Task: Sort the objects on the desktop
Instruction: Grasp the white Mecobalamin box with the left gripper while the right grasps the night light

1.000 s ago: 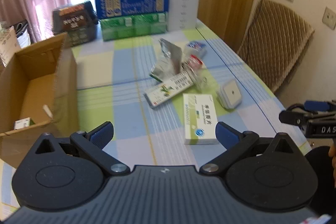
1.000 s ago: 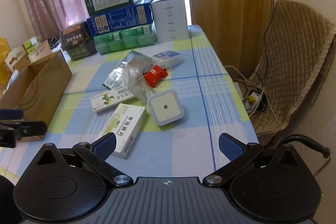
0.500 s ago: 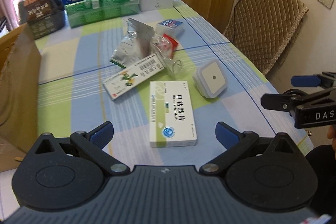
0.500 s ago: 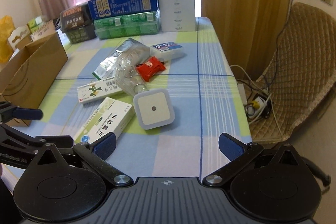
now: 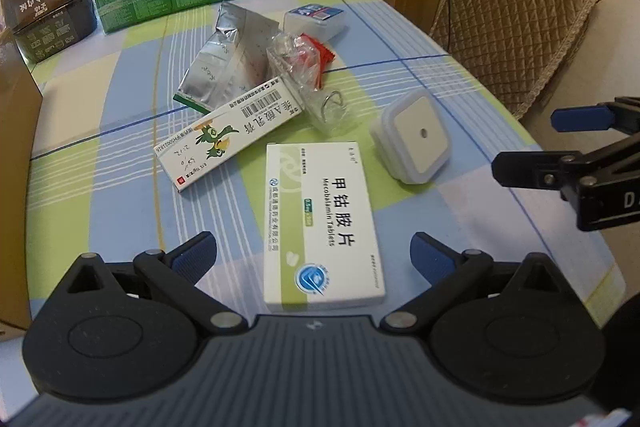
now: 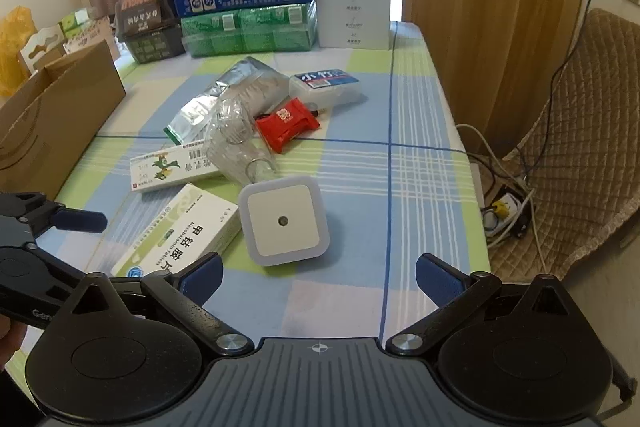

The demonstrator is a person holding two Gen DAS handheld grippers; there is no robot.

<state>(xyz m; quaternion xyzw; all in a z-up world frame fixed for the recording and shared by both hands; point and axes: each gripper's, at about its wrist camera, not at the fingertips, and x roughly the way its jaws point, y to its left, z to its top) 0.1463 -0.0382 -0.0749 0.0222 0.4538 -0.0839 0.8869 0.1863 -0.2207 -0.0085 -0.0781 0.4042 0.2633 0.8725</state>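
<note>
Left wrist view puts the white and green cardboard tablet box (image 5: 322, 223) directly ahead of the left tongs (image 5: 312, 253), lying flat on the checked blue, green and white table (image 5: 120, 99). Its long axis runs almost straight away from the tongs, its near end lying between the two blue pads, which stand wide apart and hold nothing. So the box's short width lies across the gap, and closing on it looks to need only a short advance and descent. The left tongs are clearly nearer to it than the right tongs (image 6: 318, 277), which also stand wide open and empty, facing the white square night light (image 6: 285, 221) just ahead of them. That light sits just beside the box's far right corner. Beyond the box, ahead and left, lies a long white ointment carton (image 5: 228, 135), then a crumpled clear plastic wrapper (image 5: 308, 75) and a silver foil pouch (image 5: 228, 59).
</note>
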